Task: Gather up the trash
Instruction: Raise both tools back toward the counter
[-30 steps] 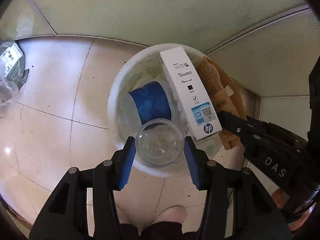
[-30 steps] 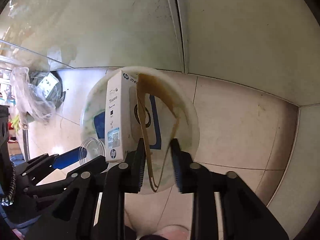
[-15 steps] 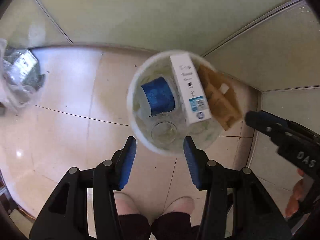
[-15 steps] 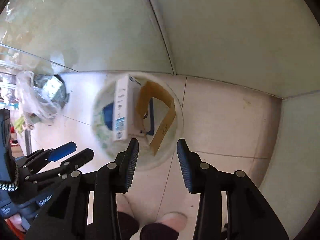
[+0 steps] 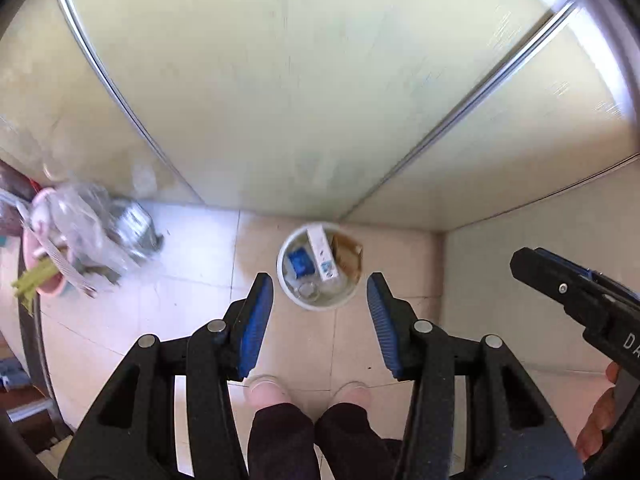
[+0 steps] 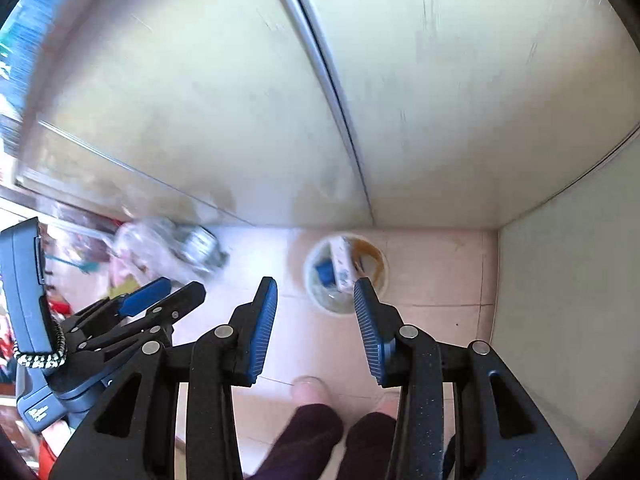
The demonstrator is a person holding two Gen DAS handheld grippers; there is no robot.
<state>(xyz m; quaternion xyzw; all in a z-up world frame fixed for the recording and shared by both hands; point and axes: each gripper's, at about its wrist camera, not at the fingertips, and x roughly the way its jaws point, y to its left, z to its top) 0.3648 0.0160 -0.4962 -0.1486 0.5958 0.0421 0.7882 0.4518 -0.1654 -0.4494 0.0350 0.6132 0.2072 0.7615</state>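
A white round bin stands on the tiled floor far below, in the corner of the walls. Inside it lie a white box, a blue cup, a clear plastic cup and a brown envelope. My left gripper hangs high above the bin, open, nothing between its blue pads. My right gripper is also high above it, open and empty. Each gripper shows at the edge of the other's view.
A clear plastic bag of rubbish and a grey bundle lie on the floor left of the bin, beside a pink basin. Pale wall panels rise behind. The person's feet stand just before the bin.
The left gripper let the clear cup fall into the bin and the right let go of the brown envelope. Both grippers then rose far above the bin.
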